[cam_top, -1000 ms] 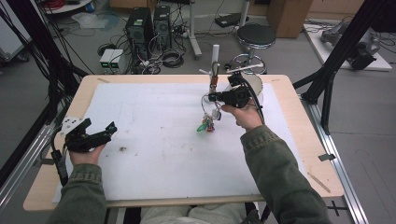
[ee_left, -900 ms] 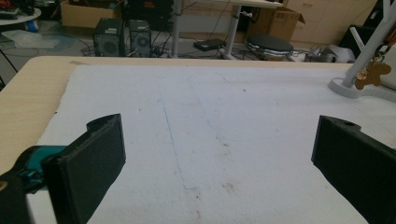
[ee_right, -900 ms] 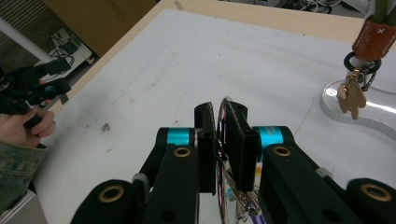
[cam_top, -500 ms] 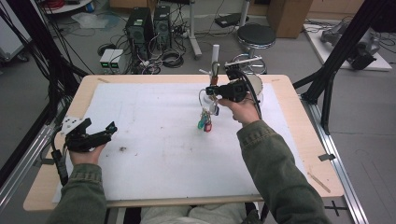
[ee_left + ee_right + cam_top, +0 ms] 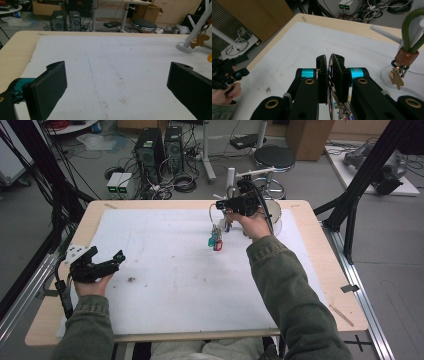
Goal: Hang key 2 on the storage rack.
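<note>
Your right gripper [image 5: 223,206] pinched the thin wire ring of a key bunch [image 5: 215,240], jaws pressed nearly together on it, at about one o'clock on the white mat [image 5: 165,265]. Teal, red and purple tags dangled below it, clear of the mat. Your left gripper [image 5: 107,265] rested spread and empty at nine o'clock.

From my remote console: black right gripper [image 5: 222,205] with cyan bands clamps a silver key ring [image 5: 330,75], green and red tags [image 5: 215,241] dangling; black left gripper [image 5: 107,265] (white plate atop) over a smudged white mat [image 5: 165,265] on a pale wood table [image 5: 320,265]; olive sleeves [image 5: 285,285].
</note>
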